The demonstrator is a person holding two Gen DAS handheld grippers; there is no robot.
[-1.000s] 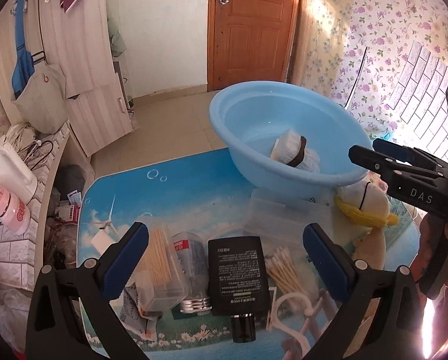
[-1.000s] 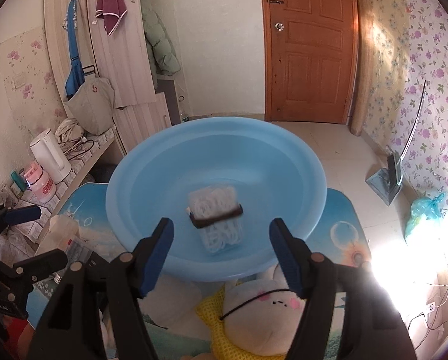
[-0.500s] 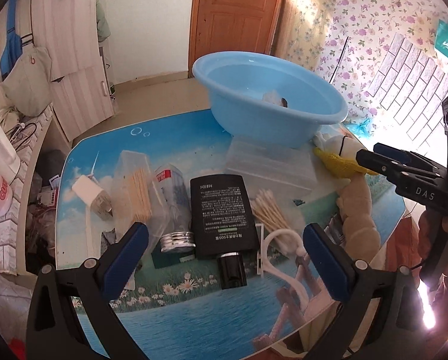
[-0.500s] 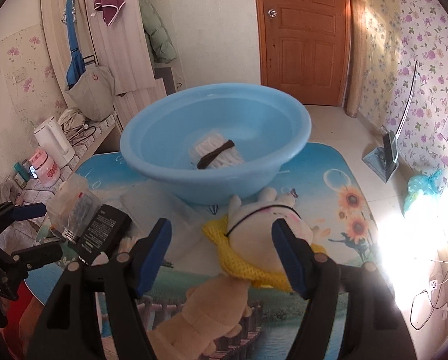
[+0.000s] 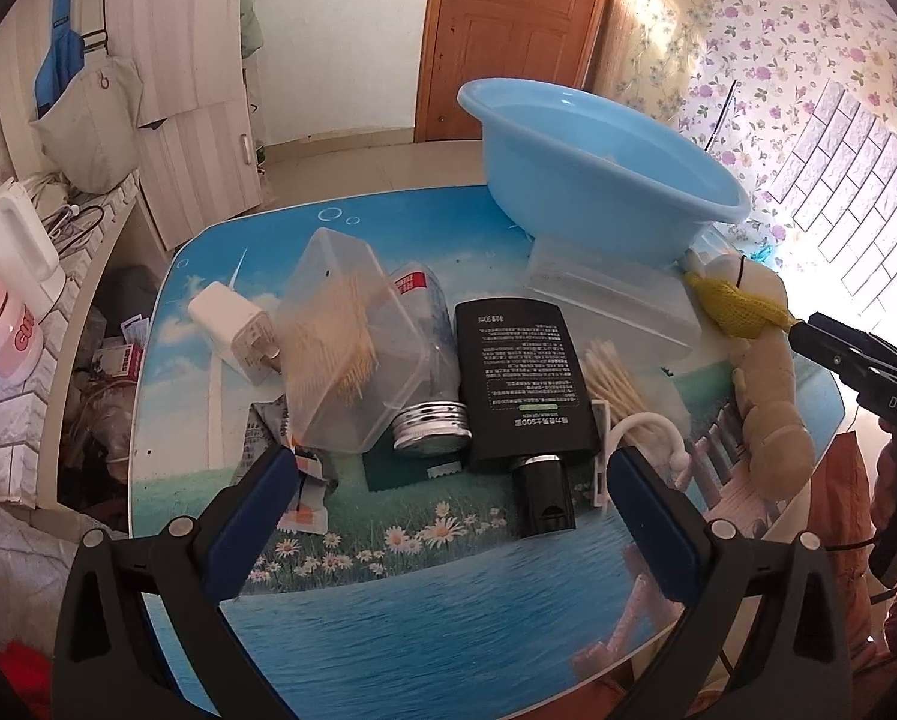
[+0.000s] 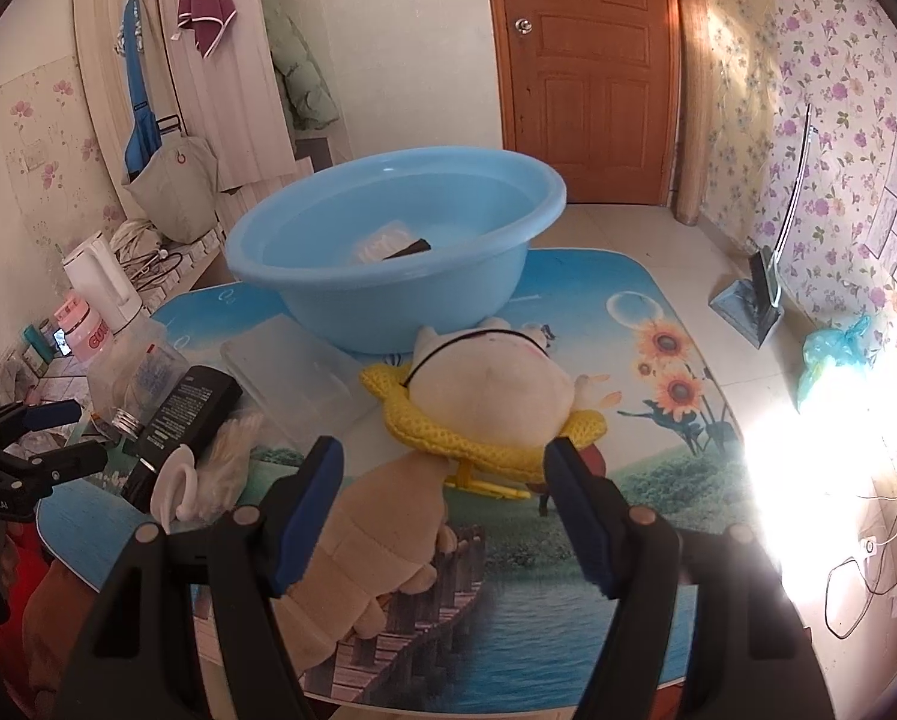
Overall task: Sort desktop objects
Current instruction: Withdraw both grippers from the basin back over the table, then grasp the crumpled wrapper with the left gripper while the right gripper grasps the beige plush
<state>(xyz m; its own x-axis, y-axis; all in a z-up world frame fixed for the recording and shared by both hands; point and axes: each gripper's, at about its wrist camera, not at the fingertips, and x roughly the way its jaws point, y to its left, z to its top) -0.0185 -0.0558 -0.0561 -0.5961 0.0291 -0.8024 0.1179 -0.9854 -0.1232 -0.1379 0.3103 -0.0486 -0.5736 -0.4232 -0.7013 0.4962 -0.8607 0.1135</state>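
On the printed table, a blue basin (image 5: 604,180) (image 6: 400,246) holds a white bundle with a dark band (image 6: 391,246). In front of it lie a clear box of toothpicks (image 5: 346,348), a jar with a silver lid (image 5: 430,372), a black bottle (image 5: 523,384) (image 6: 178,420), cotton swabs (image 5: 613,378), a white charger (image 5: 232,330) and a clear flat box (image 5: 610,294) (image 6: 298,378). My left gripper (image 5: 448,504) hangs open above the table's near side, nothing between its fingers. My right gripper (image 6: 445,504) stands open over a cream plush toy with a yellow collar (image 6: 484,384) (image 5: 754,360).
A white hook (image 5: 652,432) (image 6: 175,480) lies by the swabs. Left of the table stand a shelf with a white kettle (image 5: 10,246) (image 6: 100,282) and a pink cup (image 5: 4,330). Behind are a wooden door (image 6: 586,66), tiled floor and a dustpan (image 6: 754,300).
Both grippers have drawn back from the basin toward the table's near edge and sunk a little. The left view now covers the cluttered items; the right view now covers the plush toy.
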